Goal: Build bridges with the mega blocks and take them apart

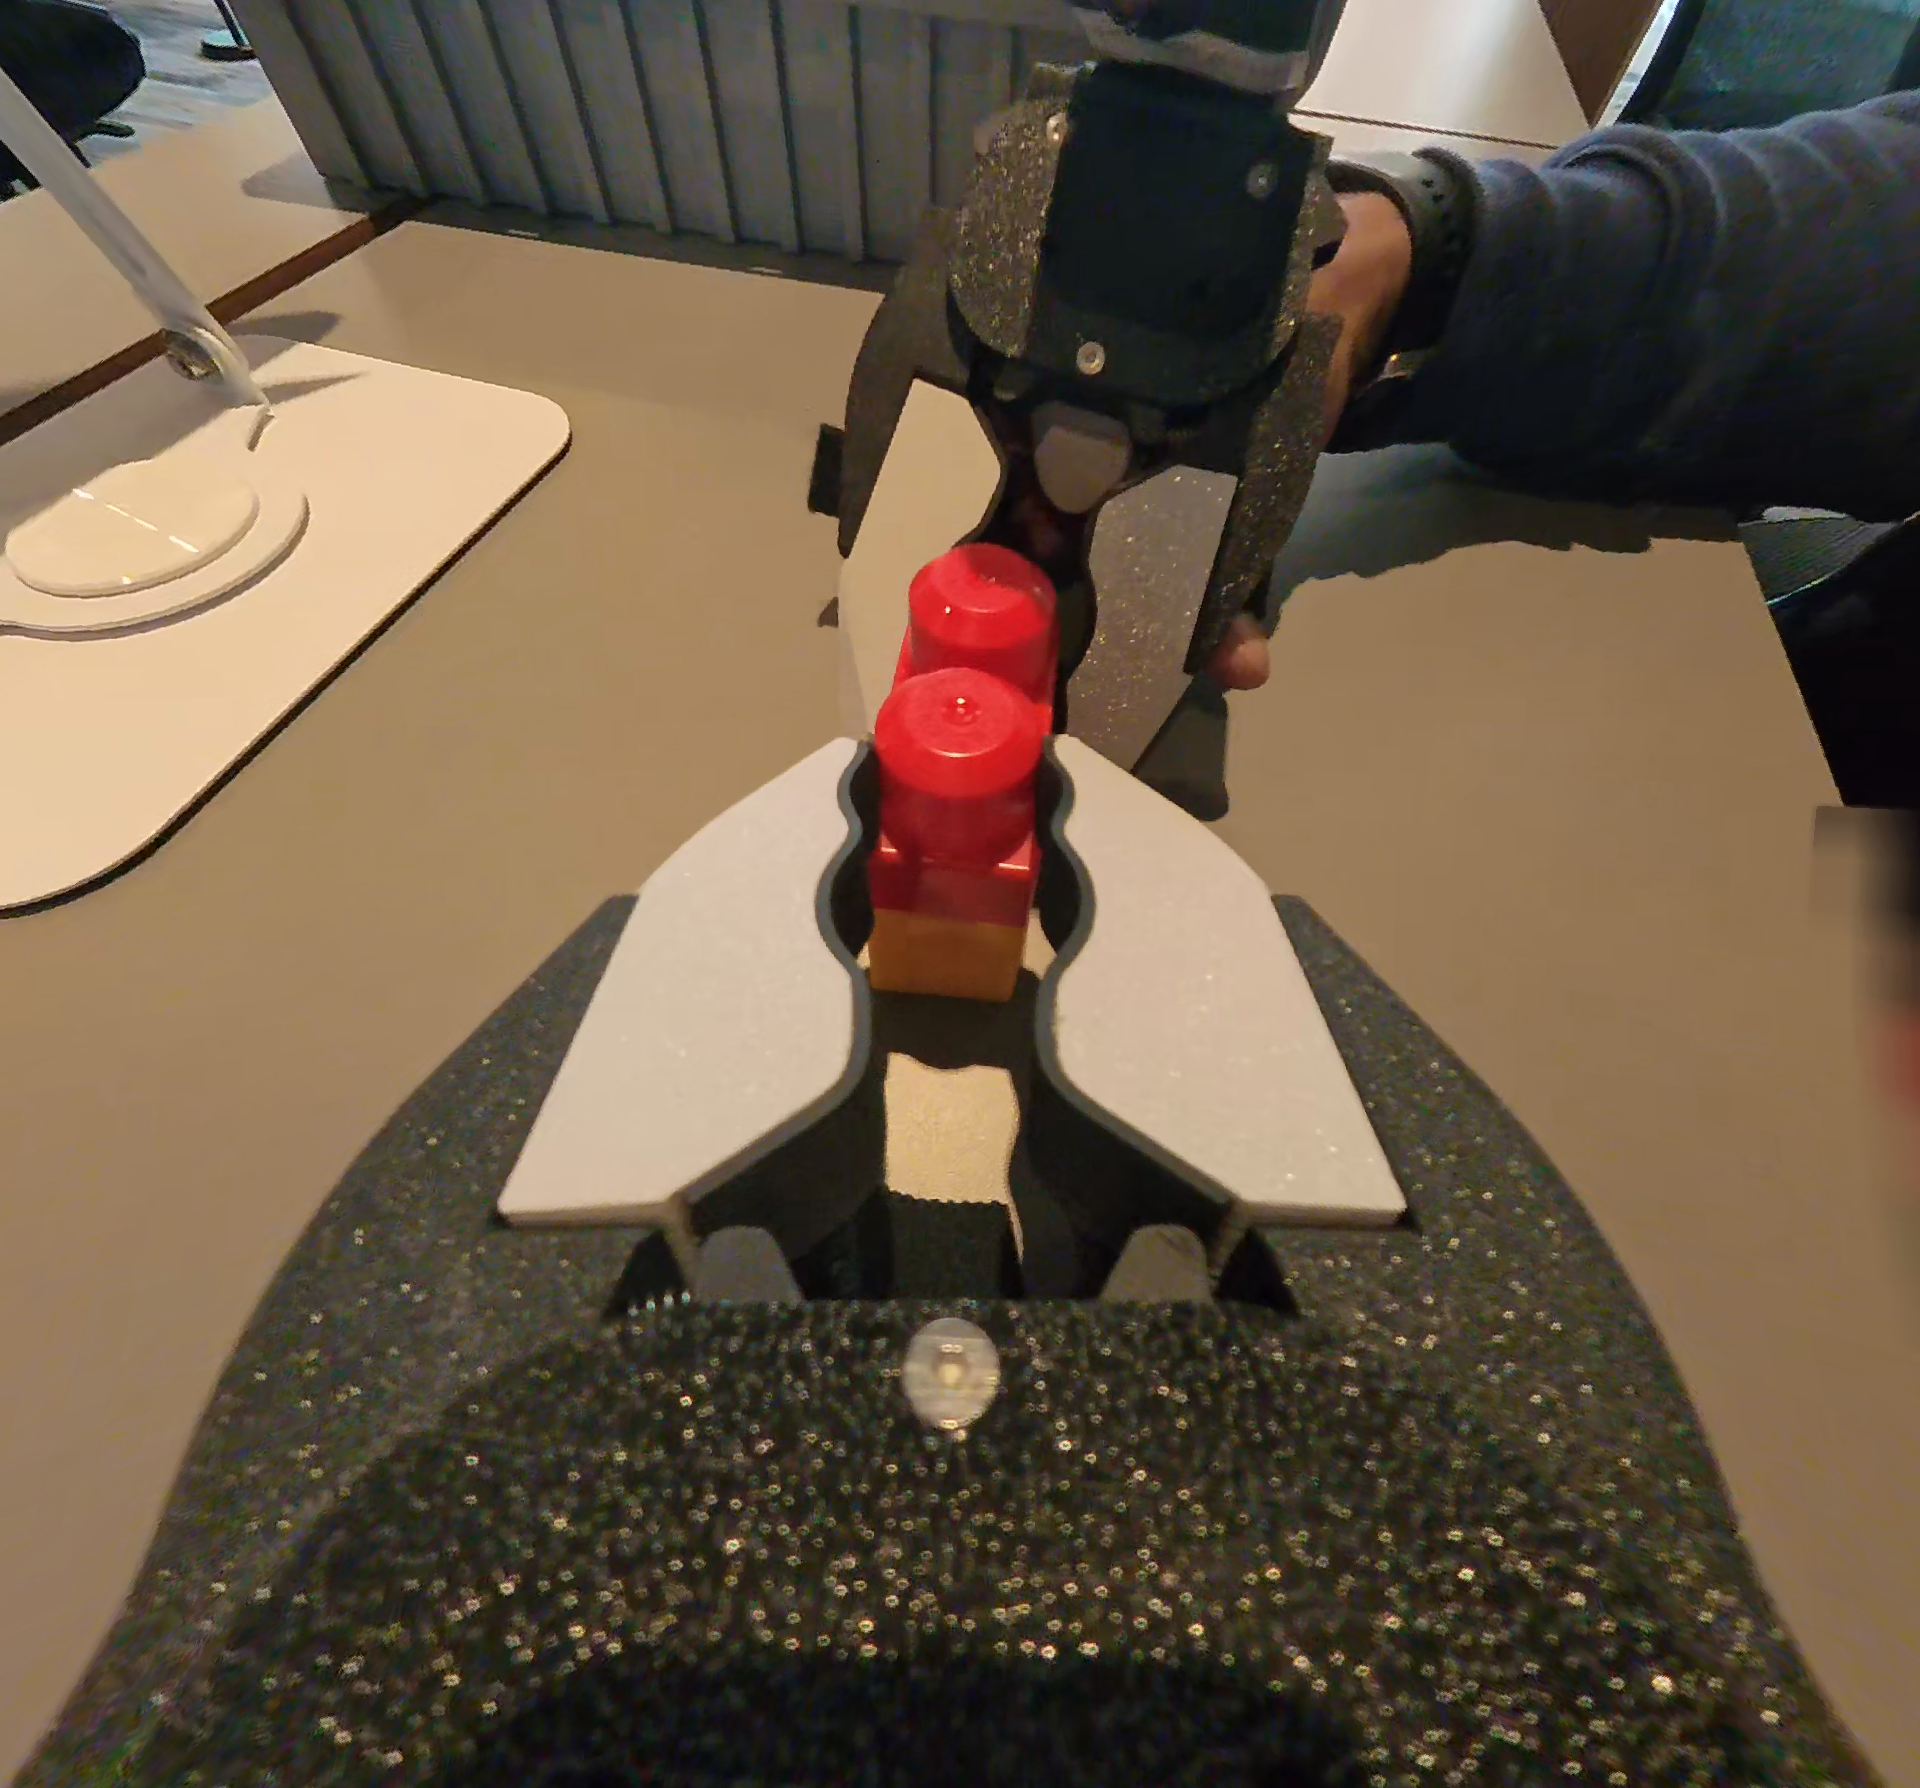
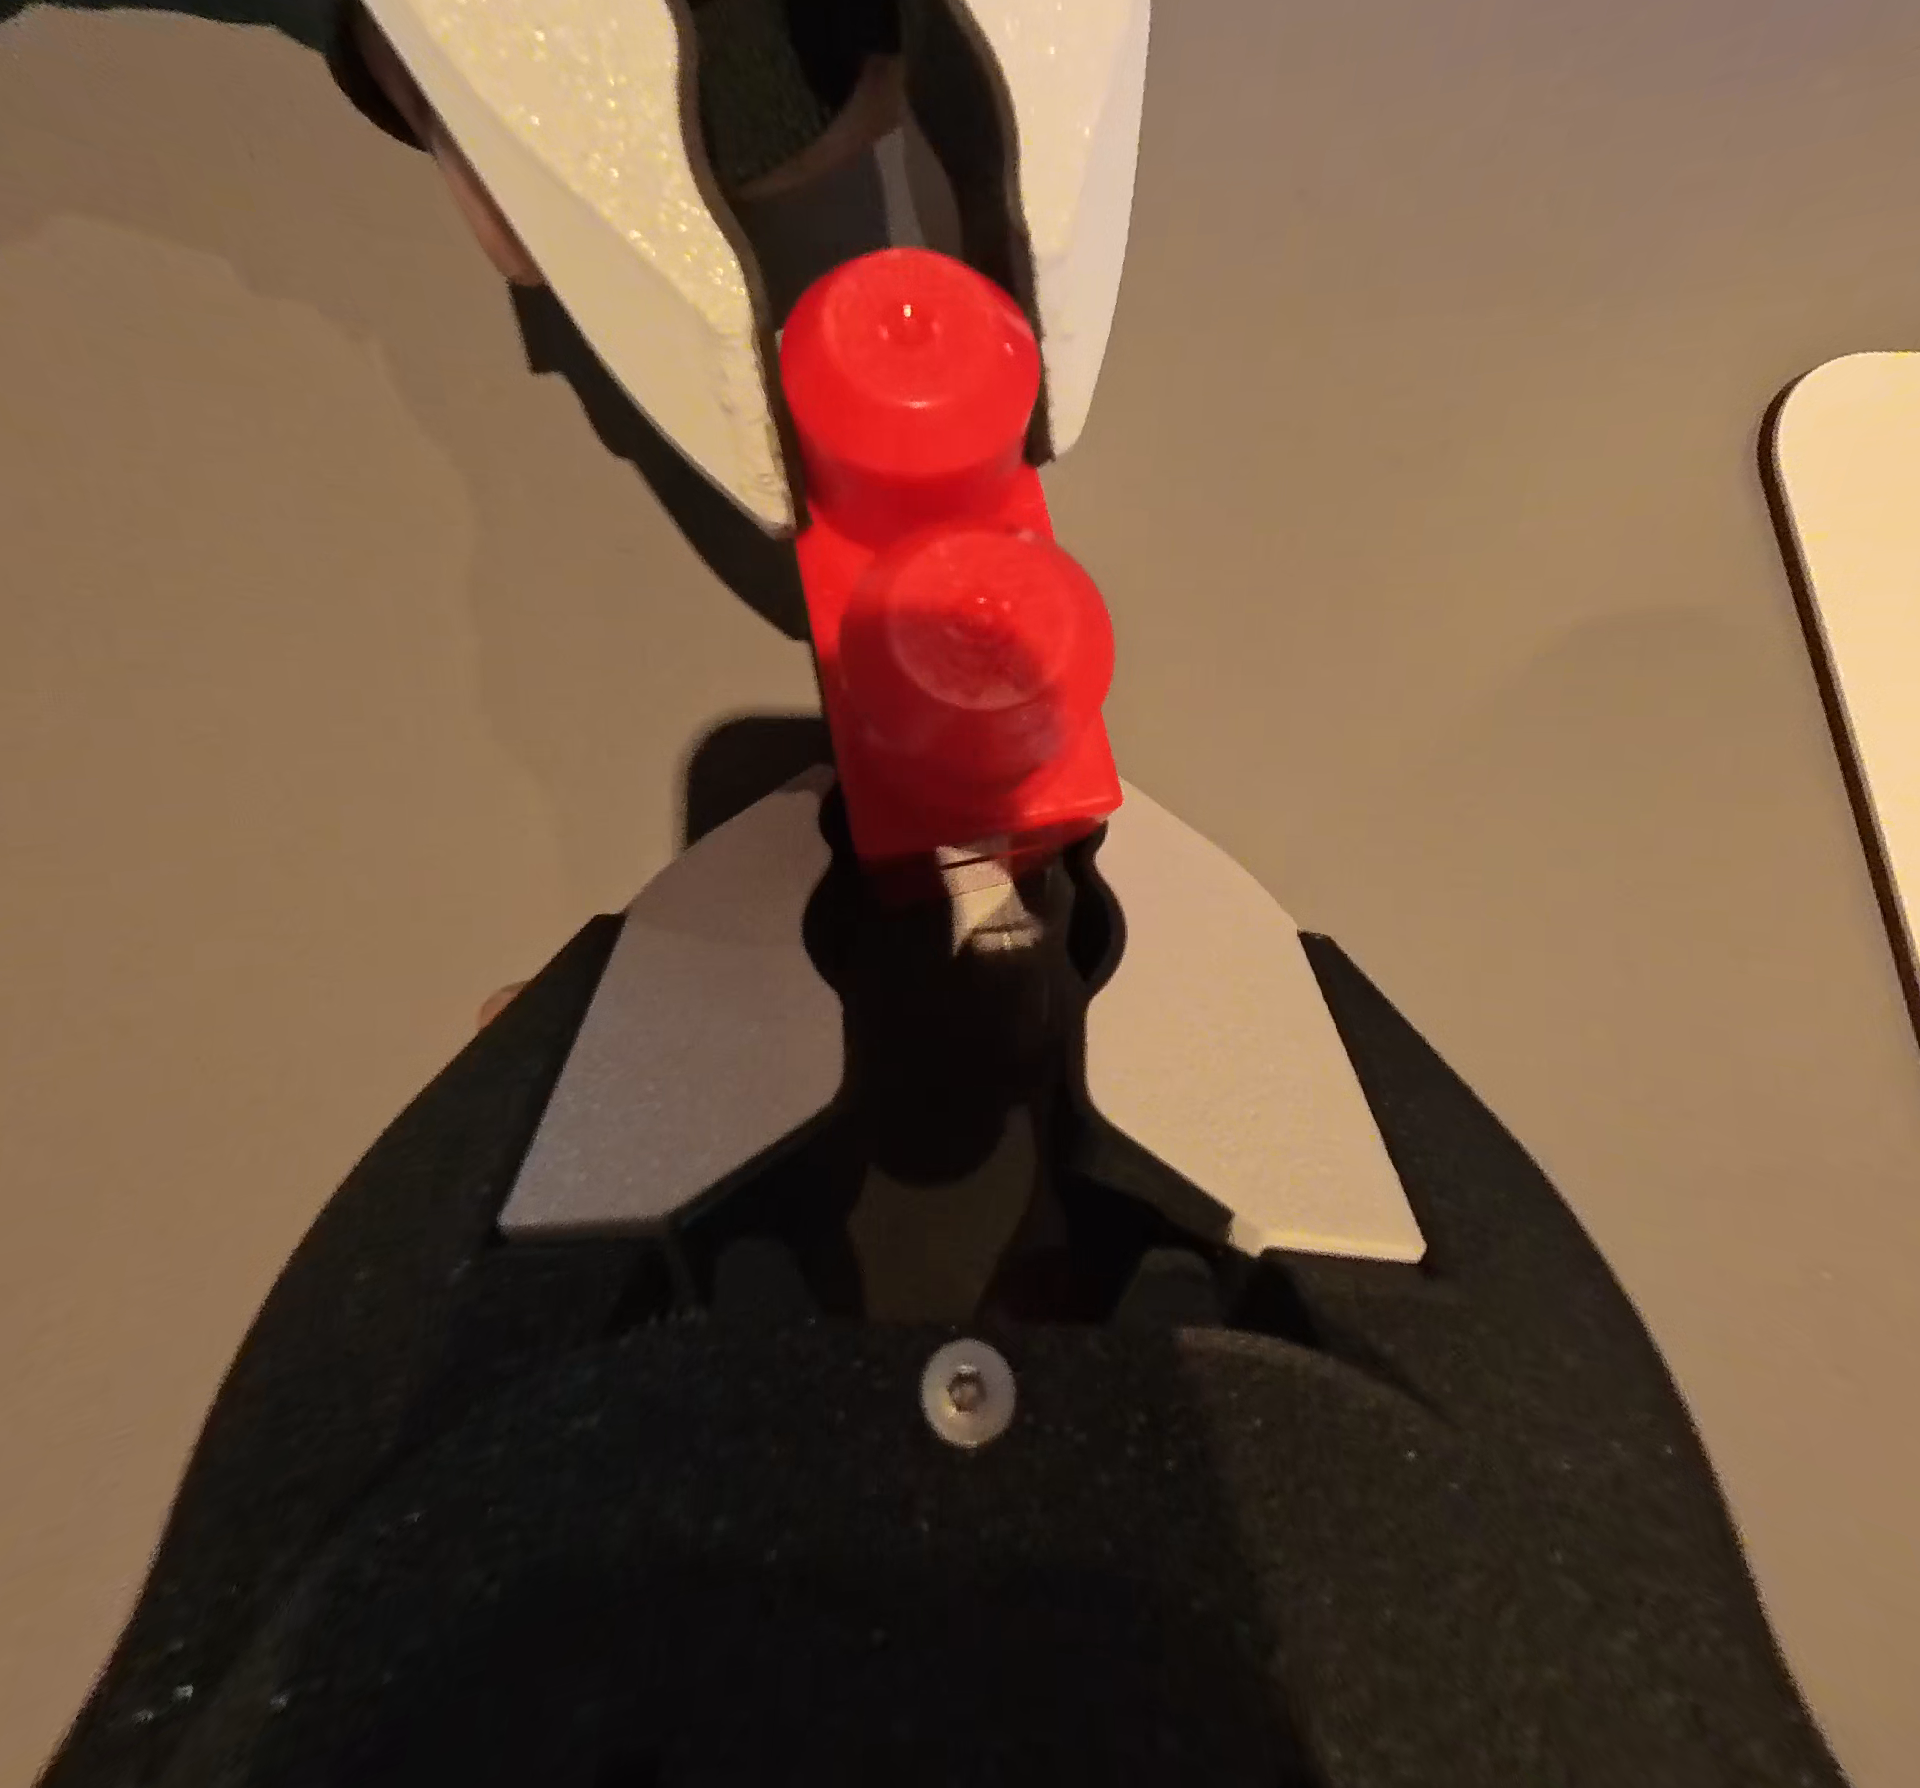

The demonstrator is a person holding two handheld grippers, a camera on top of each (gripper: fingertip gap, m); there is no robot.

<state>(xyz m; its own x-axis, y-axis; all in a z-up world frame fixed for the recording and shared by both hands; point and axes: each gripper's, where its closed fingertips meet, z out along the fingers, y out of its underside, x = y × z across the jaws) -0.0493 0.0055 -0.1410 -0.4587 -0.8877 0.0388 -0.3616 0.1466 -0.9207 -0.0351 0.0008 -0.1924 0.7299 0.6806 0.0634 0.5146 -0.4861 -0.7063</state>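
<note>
- While my left gripper point(image 1: 956, 803) clamps the red block point(image 1: 961, 751) between its jaws, an orange block point(image 1: 940, 954) sits beneath.
- My right gripper point(image 2: 966, 834) pinches the same block's opposite end.

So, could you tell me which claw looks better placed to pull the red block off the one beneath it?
Probably the left claw: it grips the red block above the yellow block, while the right claw holds the far end.
</note>
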